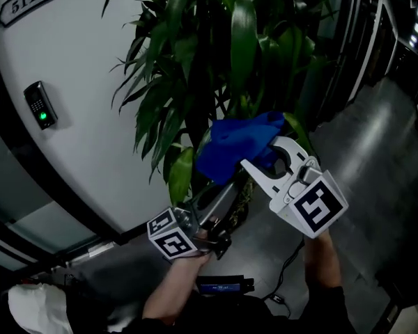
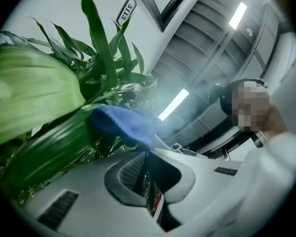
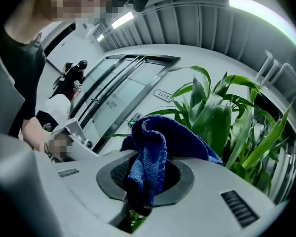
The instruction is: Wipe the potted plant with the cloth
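R gripper [image 3: 145, 174] pinches fold of blue cloth [image 3: 153, 142]. Head view: cloth bunched against lower leaves of plant [image 1: 216, 61], scene centre. L gripper [image 2: 149, 154] jaws pressed together, nothing seen btwn them. Its view shows long dark leaf [image 2: 49, 152] running just beside jaws up to cloth. Head view: L gripper near-left, lower than R; keypad [image 1: 40, 106] w/ green light far left. Ceiling light strips [image 2: 176, 103] only in gripper views.

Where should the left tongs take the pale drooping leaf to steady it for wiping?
Probably near its tip, from below: the leaf hangs down toward the left tongs, and its thin flat blade can be pinched across both faces.
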`<state>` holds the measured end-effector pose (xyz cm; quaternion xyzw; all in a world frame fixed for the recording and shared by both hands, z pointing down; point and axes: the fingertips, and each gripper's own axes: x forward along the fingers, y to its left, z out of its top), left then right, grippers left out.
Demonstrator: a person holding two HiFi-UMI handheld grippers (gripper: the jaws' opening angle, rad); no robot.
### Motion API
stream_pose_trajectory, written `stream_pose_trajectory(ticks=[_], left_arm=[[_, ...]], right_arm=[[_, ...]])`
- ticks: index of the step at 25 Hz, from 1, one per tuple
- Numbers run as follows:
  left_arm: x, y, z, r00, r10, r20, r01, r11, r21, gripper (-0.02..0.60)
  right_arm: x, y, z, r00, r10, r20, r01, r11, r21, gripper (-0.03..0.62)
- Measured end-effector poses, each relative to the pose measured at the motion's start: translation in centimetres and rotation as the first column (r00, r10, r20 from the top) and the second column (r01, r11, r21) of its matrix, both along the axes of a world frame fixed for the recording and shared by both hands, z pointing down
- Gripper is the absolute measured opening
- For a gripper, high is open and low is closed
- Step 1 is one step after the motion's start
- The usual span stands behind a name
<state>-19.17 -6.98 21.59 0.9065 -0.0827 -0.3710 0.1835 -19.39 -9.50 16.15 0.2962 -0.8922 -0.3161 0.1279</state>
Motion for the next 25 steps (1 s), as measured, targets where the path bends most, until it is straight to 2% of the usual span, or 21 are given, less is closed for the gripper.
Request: stream_pose_trajectory(ticks=[5,8,11,13,16,20,25], left_arm=[[-0.3,-0.6,0.4,1.000,-0.015,0.003,0.015,1.000,-0.003,0.020],[-0.6,-0.7,0.3,1.000,-0.017,-0.003,0.017,1.000,-0.003,0.019],[-0.8,-0.8,-0.2,1.000,-0.015,-0.015,0.015,1.000,0.008,0.019],[-0.7,-0.8,-0.3,1.000,-0.012,-0.019,0.013,1.000,0.012,0.020],[-0.7,-0.5,-0.1,1.000,-0.008,-0.021,0.009,1.000,0.011,0.020],[-0.9,-0.2,-0.1,1.000,-0.004,-0.024,0.004,1.000,0.006,0.020],[-1.0,-0.4,-0.2,0.999,-0.002,-0.033,0.002,1.000,0.008,0.020]], right_arm=[[-1.4,2.0,1.3,0.992,-0.104,-0.064,0.099,0.992,-0.075,0.077],[-1.1,2.0,-1.7,0.997,-0.048,-0.054,0.050,0.998,0.030,0.077],[0.4,-0.4,-6.9,0.997,0.061,0.054,-0.070,0.979,0.193,0.077],[1.2,-2.6,-8.9,0.988,0.092,0.123,-0.119,0.965,0.234,0.077],[0.9,-4.4,-7.5,0.991,0.051,0.124,-0.073,0.981,0.179,0.077],[0.6,-2.9,-3.8,0.996,0.015,0.087,-0.023,0.996,0.085,0.077],[0.5,-1.1,-0.4,0.999,0.018,-0.030,-0.017,0.998,0.054,0.077]])
